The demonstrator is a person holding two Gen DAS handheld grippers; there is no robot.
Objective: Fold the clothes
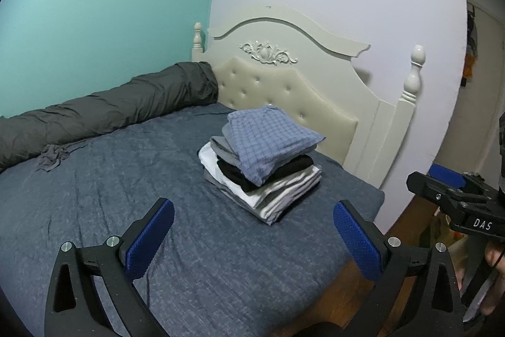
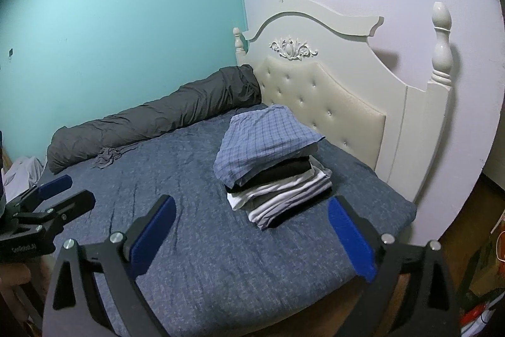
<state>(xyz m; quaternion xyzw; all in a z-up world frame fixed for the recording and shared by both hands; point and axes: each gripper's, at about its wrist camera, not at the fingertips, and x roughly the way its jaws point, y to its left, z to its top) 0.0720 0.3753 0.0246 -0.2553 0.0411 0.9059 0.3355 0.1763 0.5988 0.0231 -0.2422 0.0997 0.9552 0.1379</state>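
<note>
A stack of folded clothes (image 1: 262, 166) sits on the blue bed (image 1: 126, 195) near the headboard, with a blue checked garment (image 1: 271, 138) on top and black, white and grey pieces beneath. It also shows in the right wrist view (image 2: 274, 176). My left gripper (image 1: 252, 229) is open and empty, held above the bed short of the stack. My right gripper (image 2: 249, 229) is open and empty, also short of the stack. The right gripper shows at the right edge of the left wrist view (image 1: 454, 195). The left gripper shows at the left edge of the right wrist view (image 2: 60, 195).
A rolled dark grey duvet (image 1: 104, 112) lies along the teal wall. A small crumpled grey garment (image 1: 52, 157) lies beside it. A cream headboard (image 1: 303, 78) stands behind the stack. White cloth (image 2: 22, 172) lies off the bed's far left. The wooden floor (image 1: 419, 217) shows to the right.
</note>
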